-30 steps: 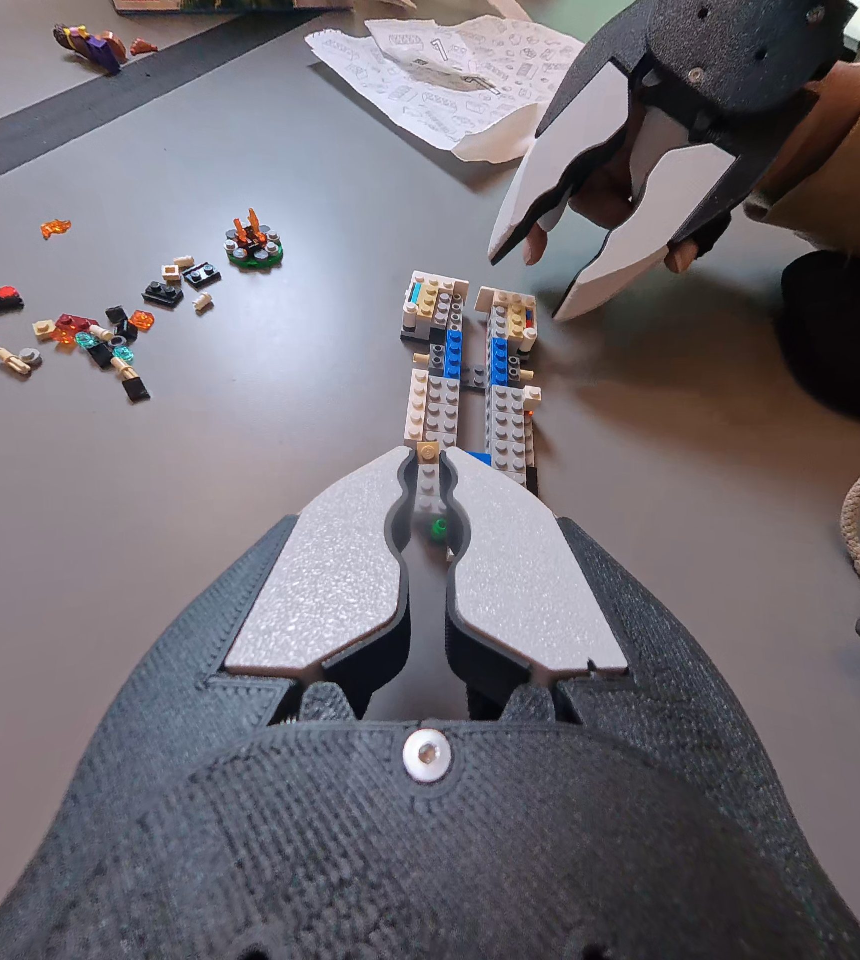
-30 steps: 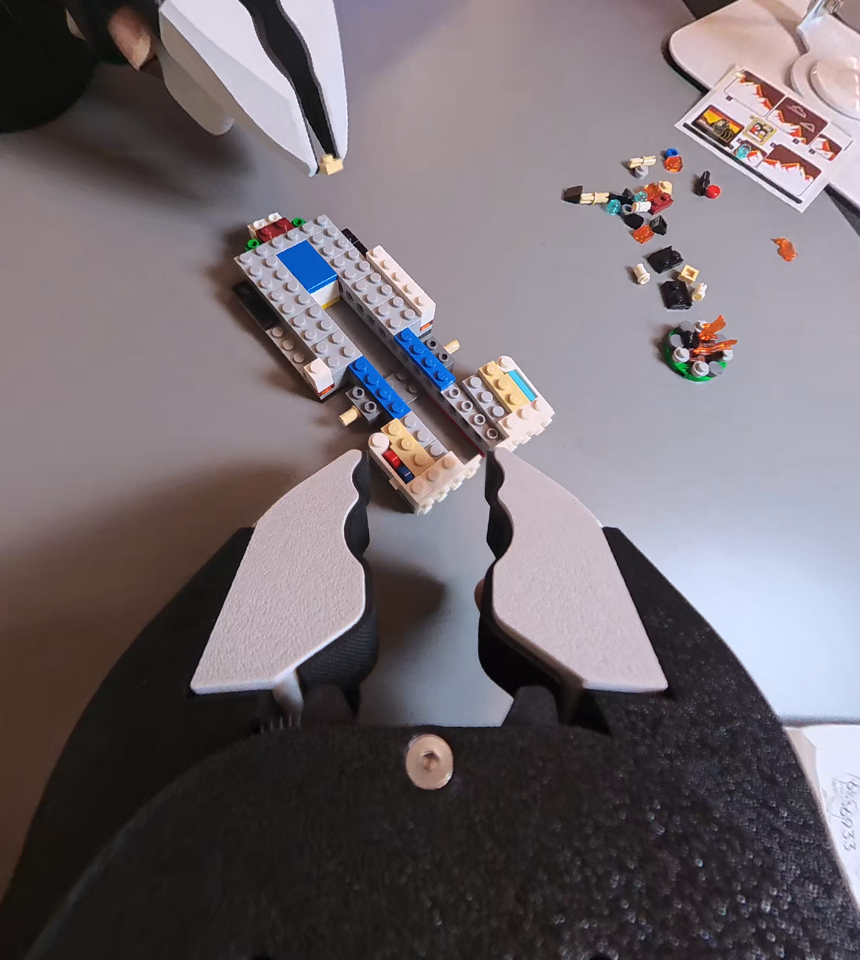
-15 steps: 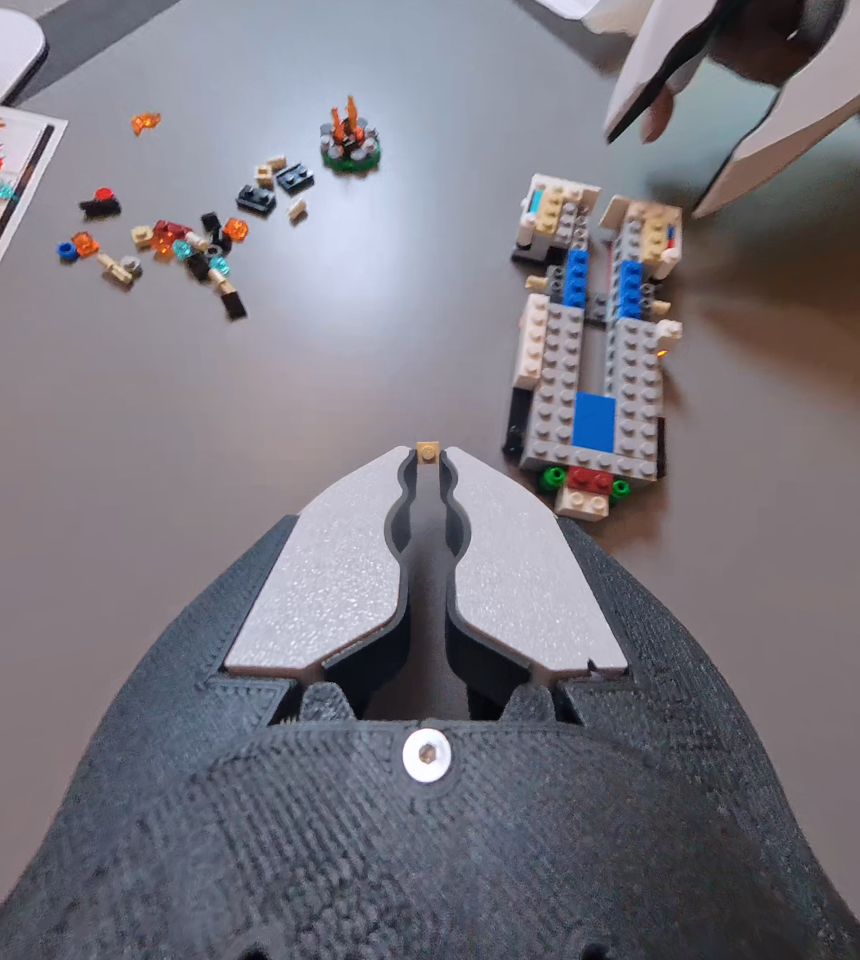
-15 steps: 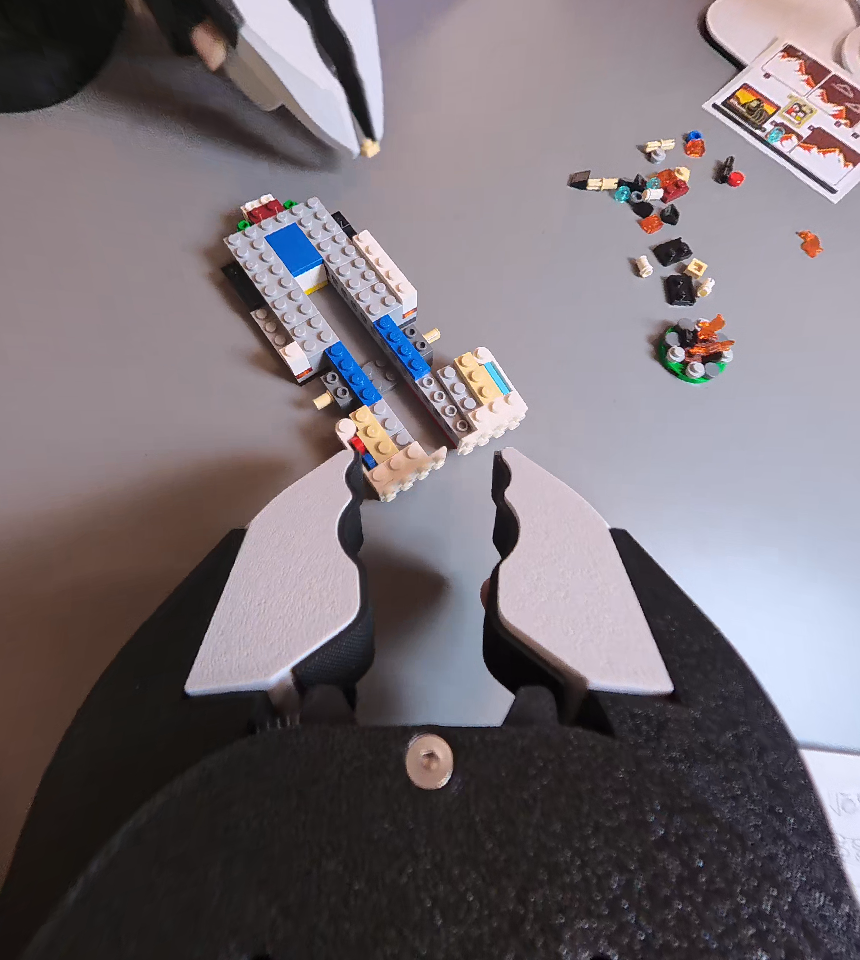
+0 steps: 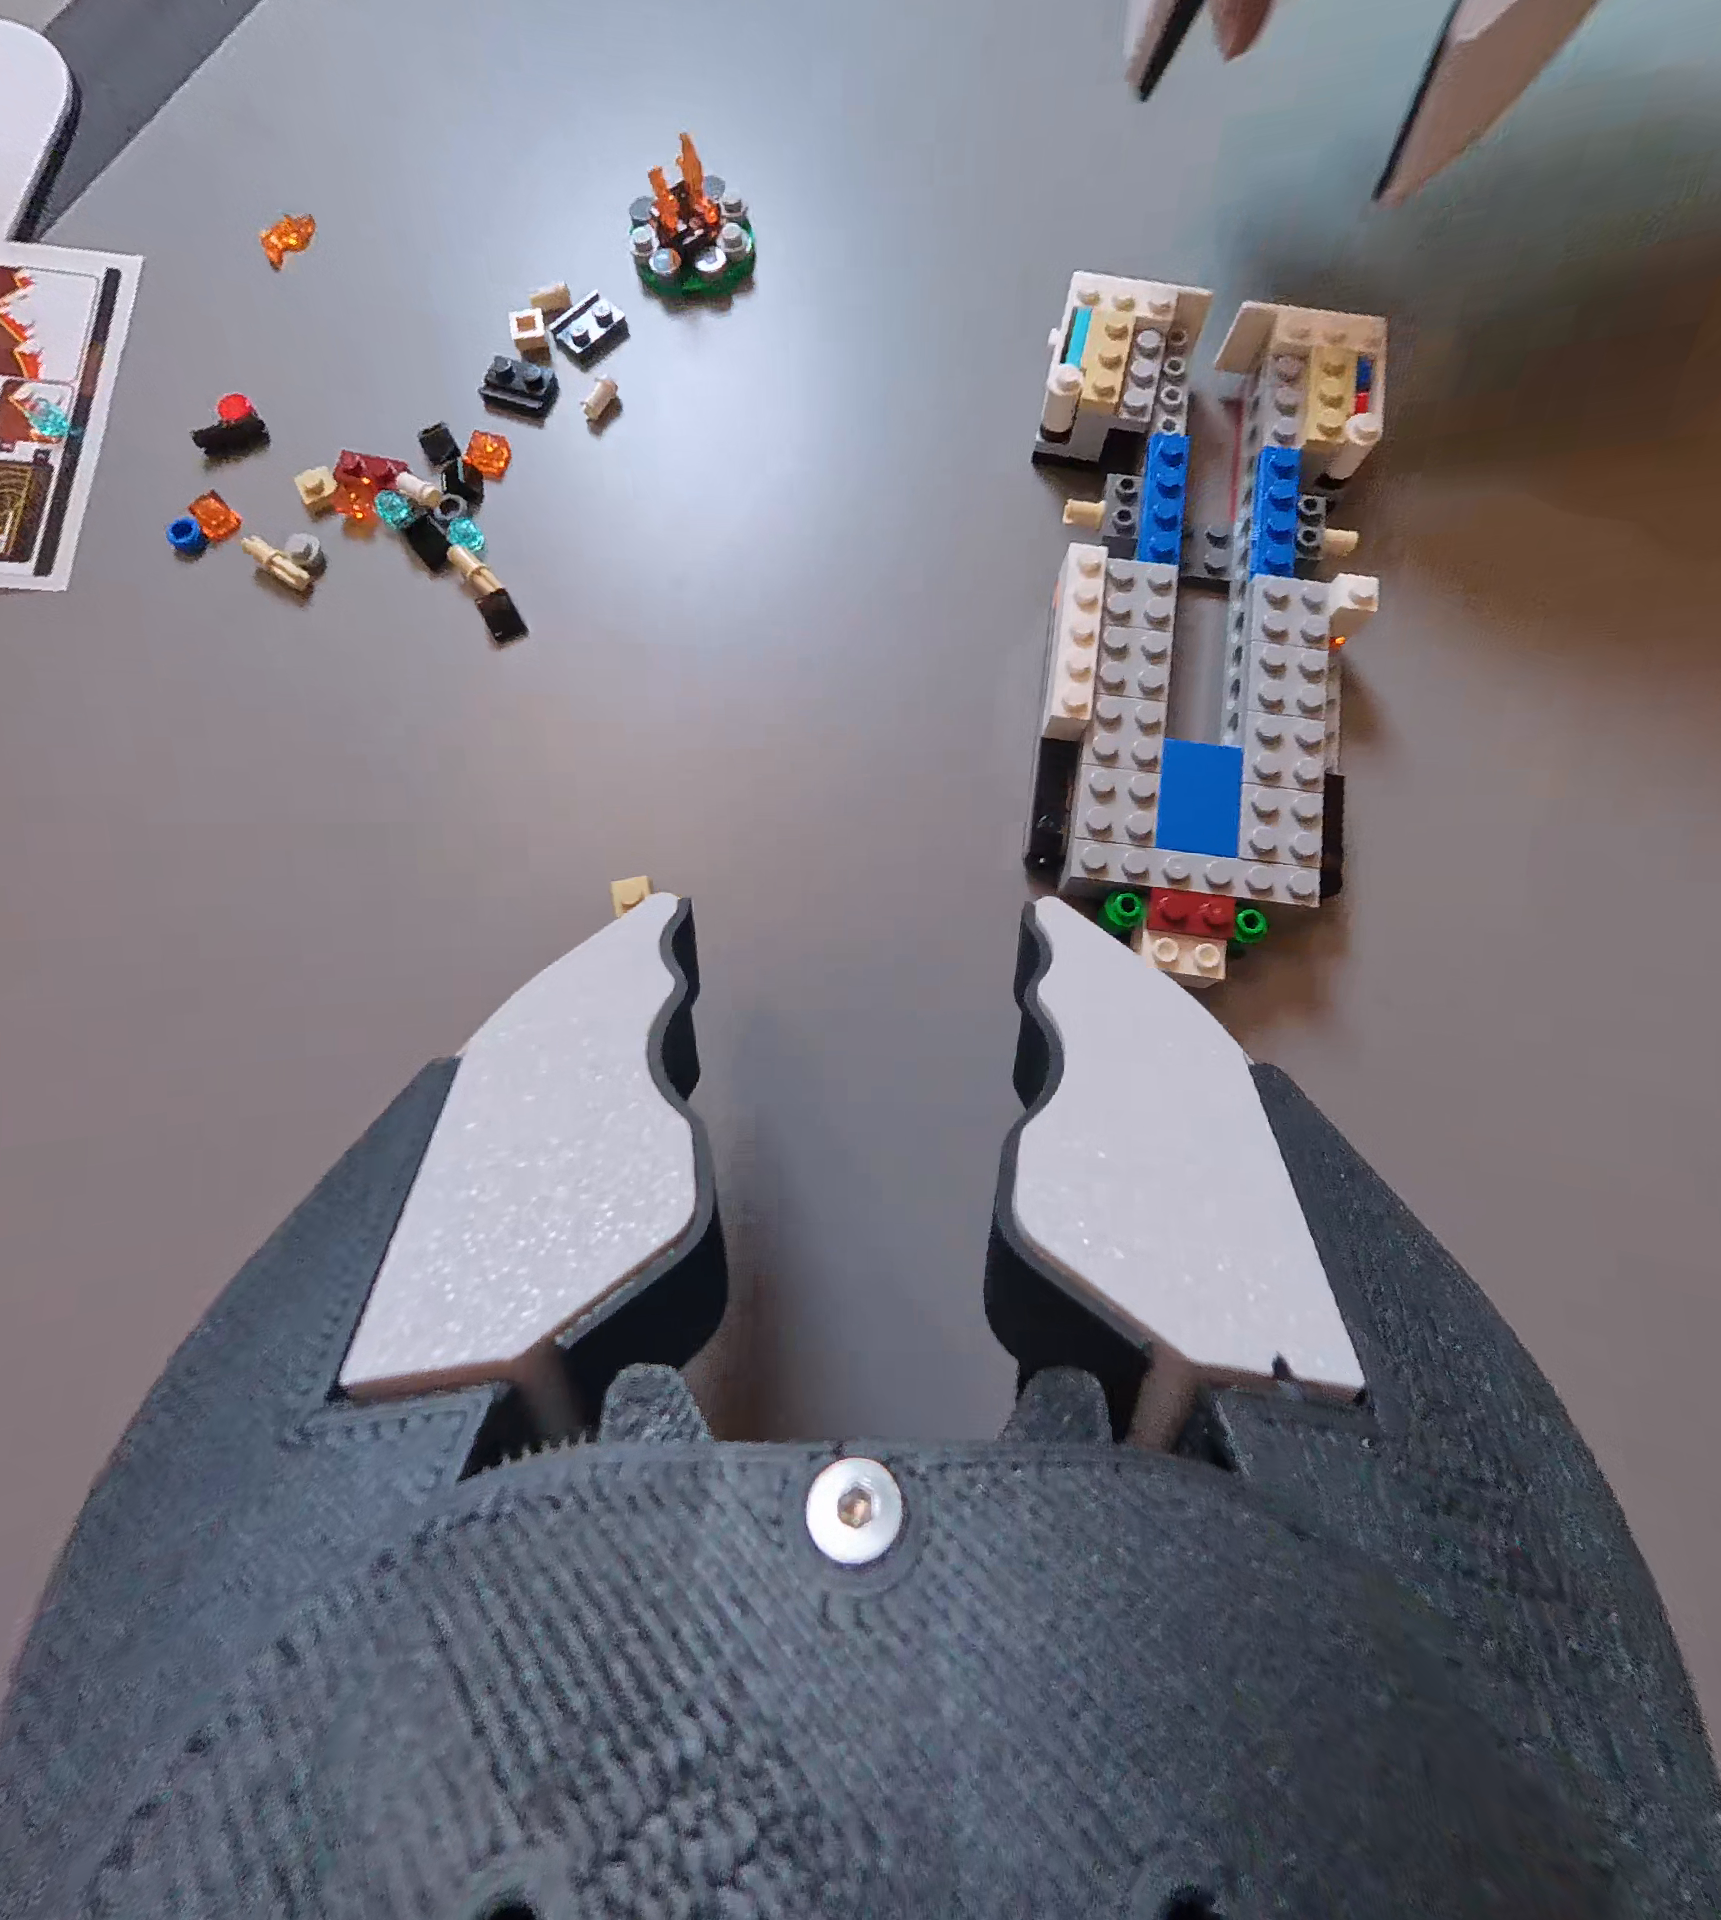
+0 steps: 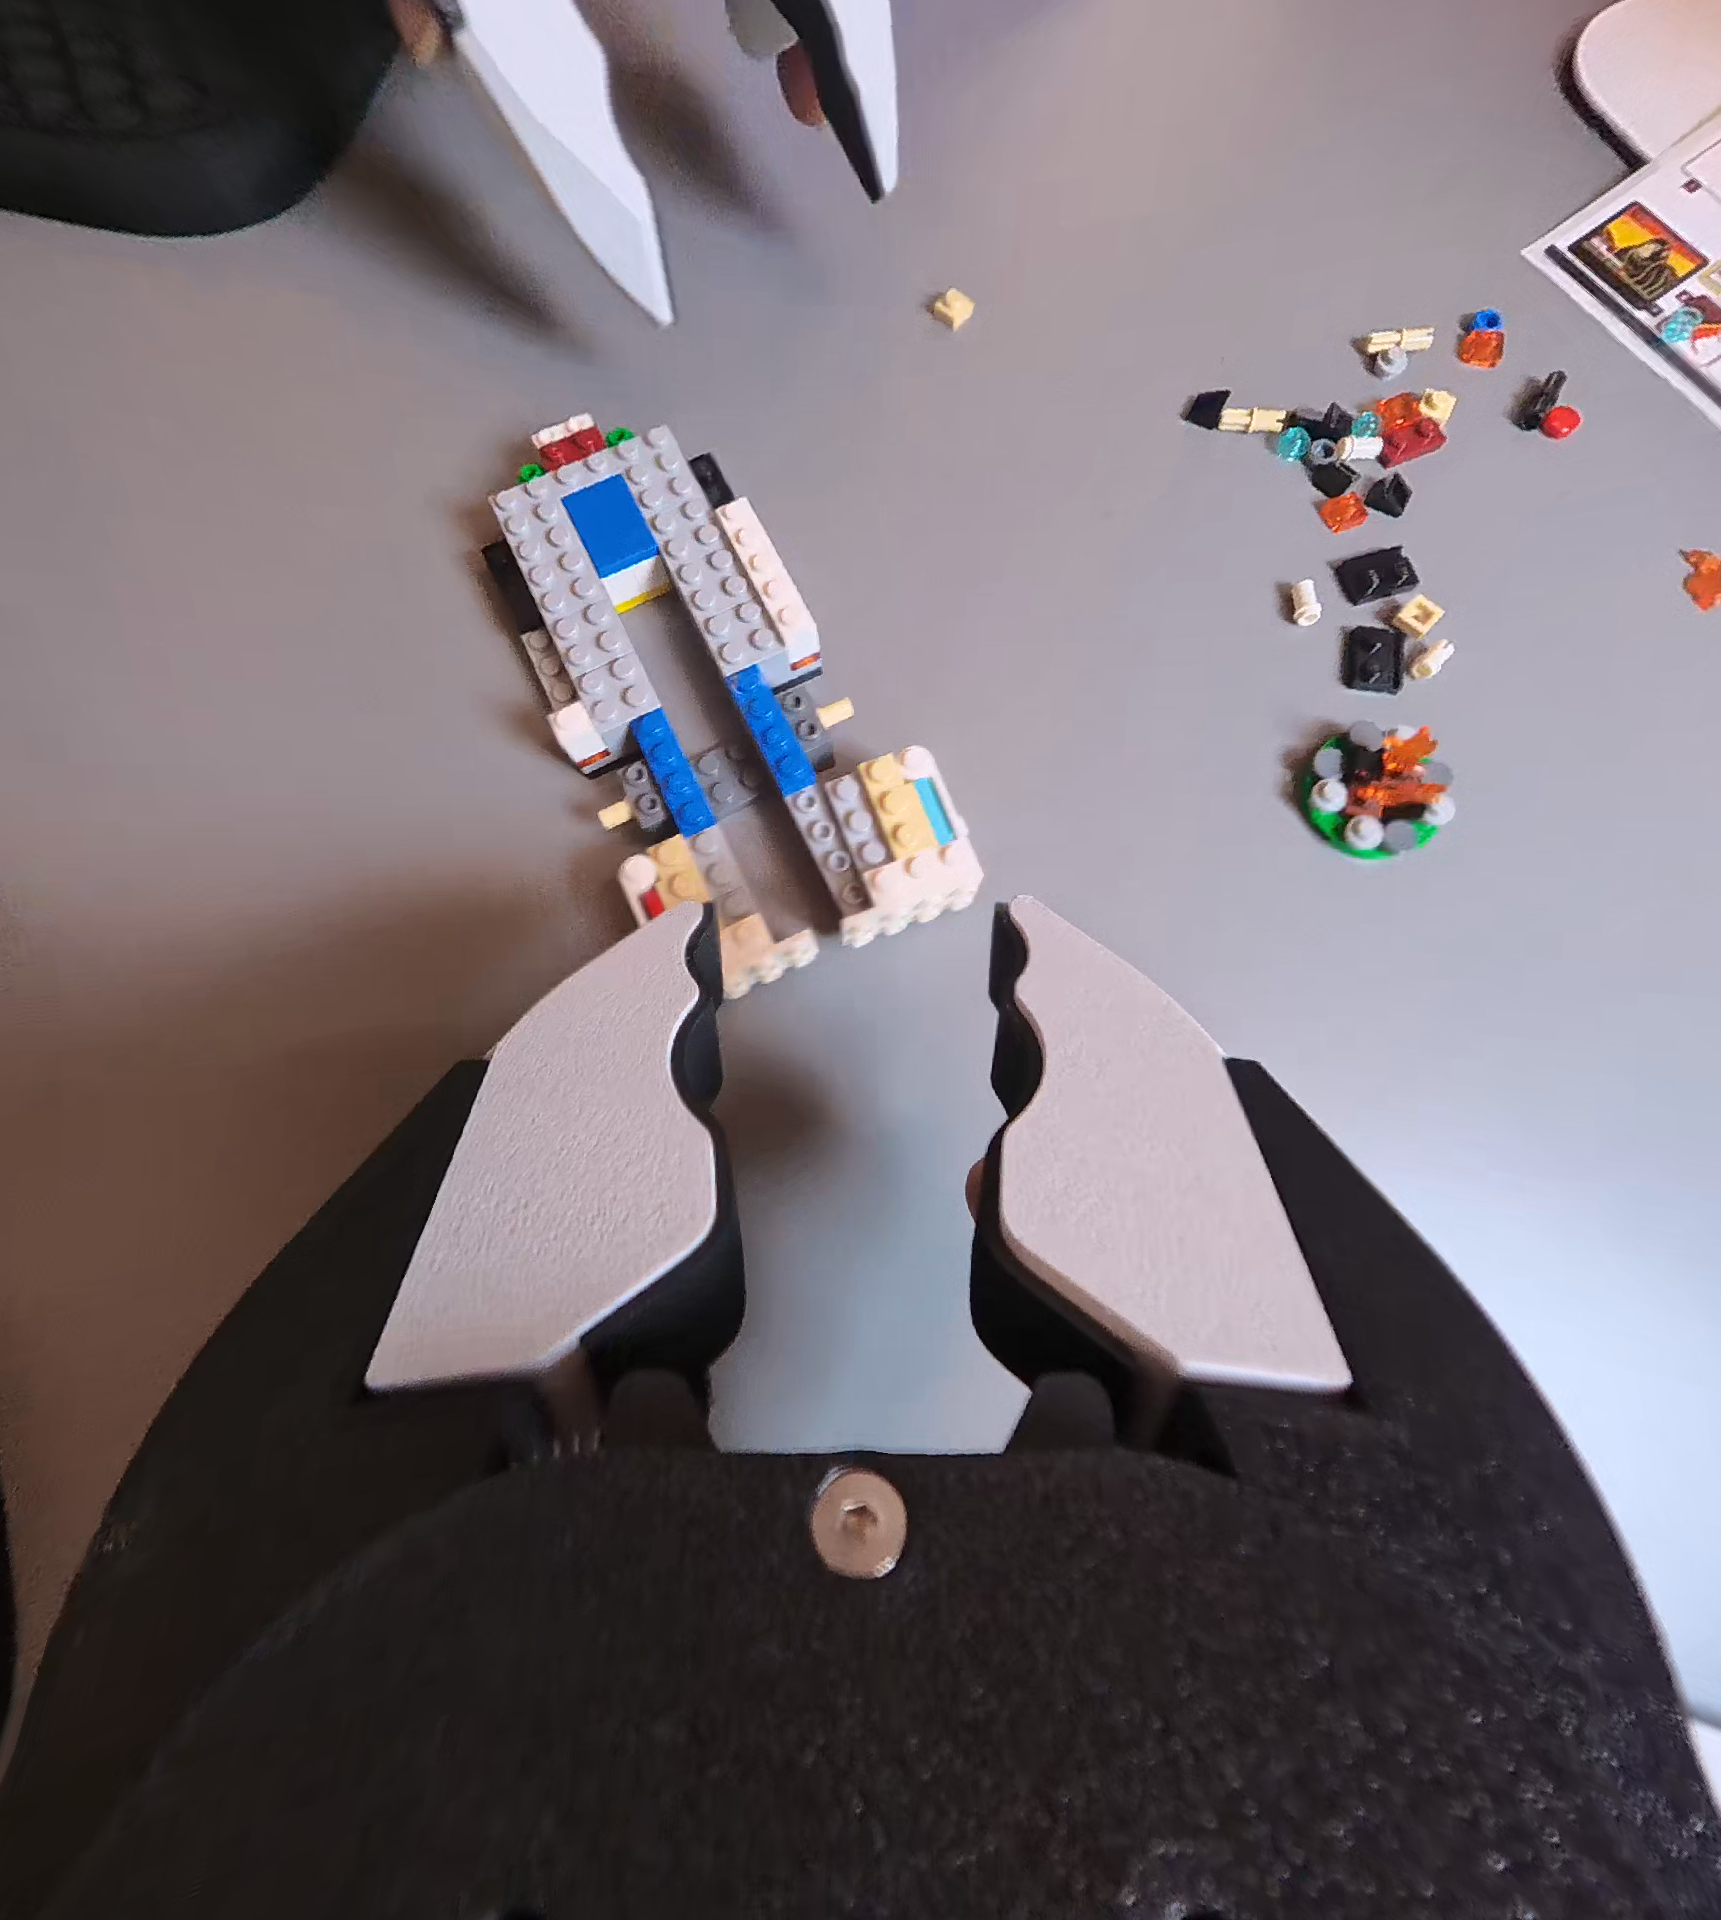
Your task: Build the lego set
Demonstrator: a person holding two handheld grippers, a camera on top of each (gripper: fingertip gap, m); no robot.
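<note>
- Tan single-stud plastic brick (image 5: 630, 895) lies loose on the grey tabletop (image 5: 627, 727), at 11 o'clock, just off the left gripper's (image 5: 856, 925) left fingertip (image 5: 653, 920); that gripper gapes wide, nothing between its pads
- long grey, blue and white toy-brick model (image 6: 700, 686) runs from 6 to 12 o'clock ahead of the right gripper (image 6: 851, 925); jaws spread, empty, nearest its white end
- scattered small pieces (image 6: 1355, 468) sit at 2 o'clock, well apart

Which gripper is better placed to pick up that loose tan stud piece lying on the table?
Left, probably. The tan piece lies on the table right beside the open left gripper. The right gripper, also open, sits at the brick model's far end.
</note>
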